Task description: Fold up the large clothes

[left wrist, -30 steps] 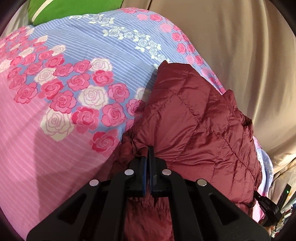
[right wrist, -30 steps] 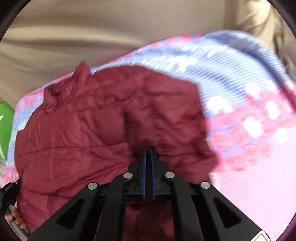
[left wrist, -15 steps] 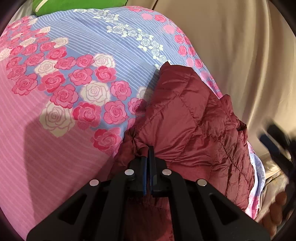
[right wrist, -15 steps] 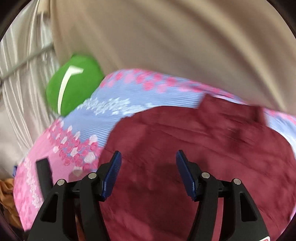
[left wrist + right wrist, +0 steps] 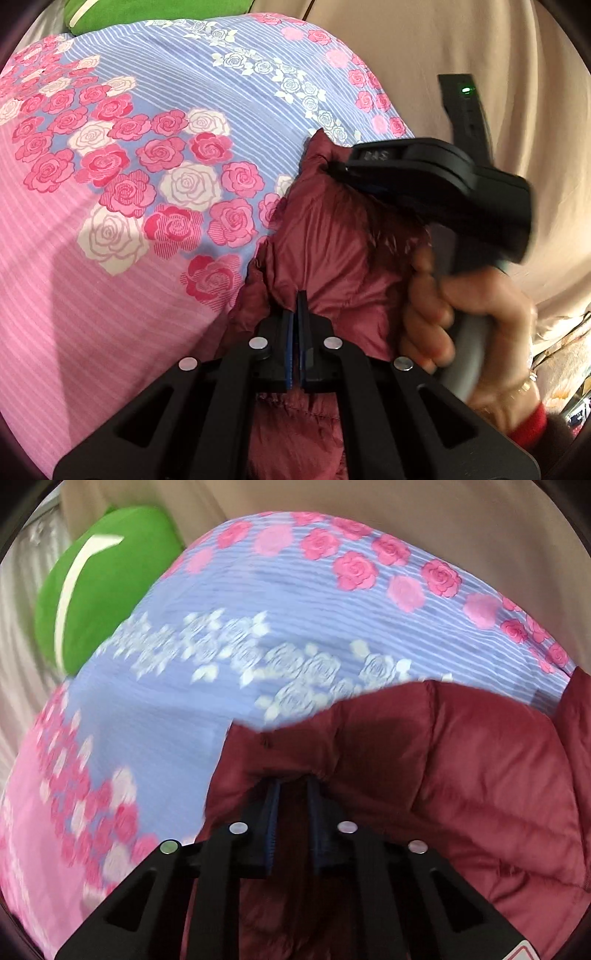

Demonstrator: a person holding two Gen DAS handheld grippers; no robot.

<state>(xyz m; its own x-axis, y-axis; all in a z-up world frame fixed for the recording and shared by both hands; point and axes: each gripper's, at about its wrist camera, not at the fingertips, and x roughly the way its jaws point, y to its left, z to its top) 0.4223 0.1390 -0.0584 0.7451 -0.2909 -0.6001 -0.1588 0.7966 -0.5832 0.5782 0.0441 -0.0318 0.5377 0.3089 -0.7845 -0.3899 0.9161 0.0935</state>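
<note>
While both tongs (image 5: 296, 306) (image 5: 291, 786) pinch it, jacket (image 5: 480, 768) spans between.

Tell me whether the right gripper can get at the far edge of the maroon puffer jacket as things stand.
Probably yes: the right gripper has just closed on the maroon puffer jacket at that edge, fabric bunched between its fingers. The left gripper pinches the near end, well clear.

**2 wrist views, both close over the bed**

The left wrist view looks steeply down along its gripper (image 5: 297, 295), very near the maroon jacket (image 5: 332, 251), with the right gripper (image 5: 334, 168) entering from the right. The right wrist view faces down onto the same jacket (image 5: 461, 768). Both share the floral bedsheet (image 5: 155, 166) and green cushion (image 5: 99, 587).
</note>
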